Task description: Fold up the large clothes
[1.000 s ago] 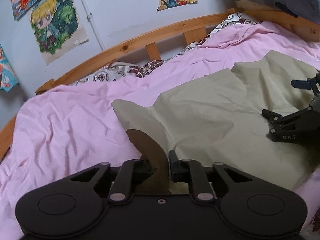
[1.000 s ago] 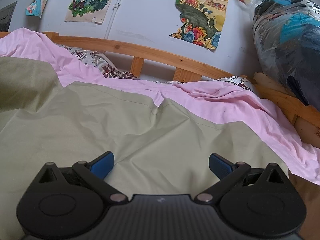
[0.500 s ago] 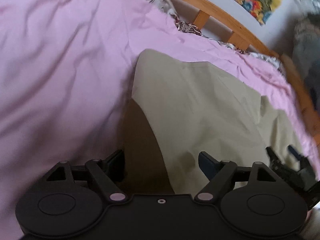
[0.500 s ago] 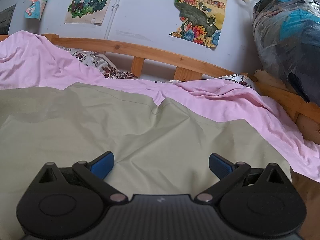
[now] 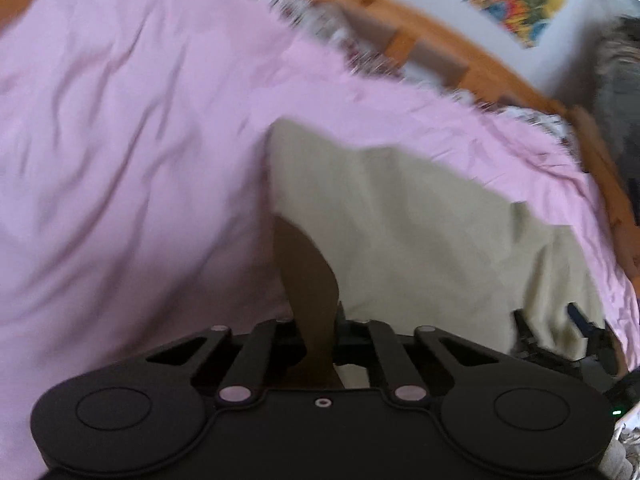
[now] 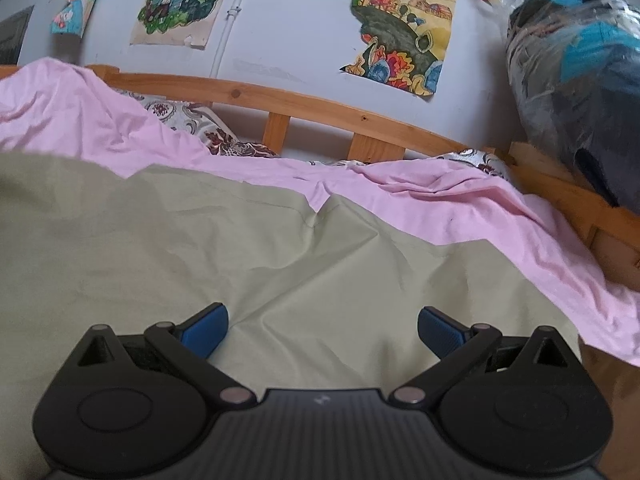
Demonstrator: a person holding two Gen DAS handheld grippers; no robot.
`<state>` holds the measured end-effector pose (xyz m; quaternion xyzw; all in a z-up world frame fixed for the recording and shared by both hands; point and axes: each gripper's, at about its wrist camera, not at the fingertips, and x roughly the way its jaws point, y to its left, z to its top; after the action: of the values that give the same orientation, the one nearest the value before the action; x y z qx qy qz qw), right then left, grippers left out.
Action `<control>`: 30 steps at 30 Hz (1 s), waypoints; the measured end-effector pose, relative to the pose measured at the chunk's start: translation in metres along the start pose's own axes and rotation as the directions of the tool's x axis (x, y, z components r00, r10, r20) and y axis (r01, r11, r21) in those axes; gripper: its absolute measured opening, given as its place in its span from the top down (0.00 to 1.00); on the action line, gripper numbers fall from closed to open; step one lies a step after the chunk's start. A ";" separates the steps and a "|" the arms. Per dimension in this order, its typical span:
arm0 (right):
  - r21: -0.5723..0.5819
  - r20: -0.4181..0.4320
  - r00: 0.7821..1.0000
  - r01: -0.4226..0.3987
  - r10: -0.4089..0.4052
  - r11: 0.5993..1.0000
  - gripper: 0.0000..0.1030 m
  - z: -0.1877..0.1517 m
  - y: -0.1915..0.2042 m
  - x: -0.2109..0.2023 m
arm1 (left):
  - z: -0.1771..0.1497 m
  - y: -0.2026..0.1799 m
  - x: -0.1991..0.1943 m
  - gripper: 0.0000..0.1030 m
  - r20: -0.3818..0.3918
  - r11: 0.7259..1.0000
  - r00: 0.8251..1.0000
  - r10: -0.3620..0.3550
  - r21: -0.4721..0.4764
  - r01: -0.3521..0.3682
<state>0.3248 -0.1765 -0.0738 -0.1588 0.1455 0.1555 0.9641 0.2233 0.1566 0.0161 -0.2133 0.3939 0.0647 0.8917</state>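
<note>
A large olive-green garment (image 5: 400, 216) lies spread on a pink bedsheet (image 5: 120, 140). My left gripper (image 5: 320, 328) is shut on the garment's near left edge, where a darker brown fold (image 5: 308, 280) rises between the jaws. The garment fills the lower half of the right wrist view (image 6: 240, 248). My right gripper (image 6: 322, 330) is open and empty, its blue pads (image 6: 204, 328) just above the cloth. The right gripper also shows at the lower right of the left wrist view (image 5: 560, 340).
A wooden bed rail (image 6: 320, 108) runs along the far side, with patterned bedding (image 6: 188, 120) beneath it. Posters (image 6: 400, 28) hang on the wall. A plastic-wrapped bundle (image 6: 576, 80) sits at the right end of the bed.
My left gripper opened half a second ago and has now shut again on the garment's left edge. The right gripper stayed open and still; the garment's left part dropped flatter.
</note>
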 end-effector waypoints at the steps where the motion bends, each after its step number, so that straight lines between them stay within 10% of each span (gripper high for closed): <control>1: -0.003 0.001 1.000 0.003 -0.003 1.000 0.00 0.000 0.001 0.000 | 0.003 -0.012 -0.008 0.97 0.030 1.000 0.999 -0.022 0.023 0.022; 8: 0.064 -0.012 0.999 -0.038 0.039 0.997 0.00 -0.001 -0.010 0.001 | 0.012 -0.103 -0.039 0.98 0.139 0.964 0.976 -0.168 0.231 0.133; 15: 0.140 -0.042 0.997 -0.061 0.067 0.988 0.00 0.000 -0.020 0.004 | 0.010 -0.210 -0.044 0.99 0.071 0.842 0.924 -0.377 0.441 0.310; 18: 0.192 -0.038 0.995 -0.078 0.087 0.978 0.00 -0.001 -0.029 0.003 | -0.007 -0.250 -0.034 0.99 0.026 0.795 0.929 -0.369 0.526 0.301; 30: 0.224 -0.037 0.987 -0.145 0.157 0.964 0.00 -0.006 -0.036 -0.008 | -0.002 -0.199 -0.034 0.99 0.085 0.880 0.942 -0.323 0.392 0.267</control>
<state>0.3290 -0.2135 -0.0676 -0.0434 0.1999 0.2071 0.9567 0.2549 -0.0220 0.1051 -0.0911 0.2947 -0.1330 0.9419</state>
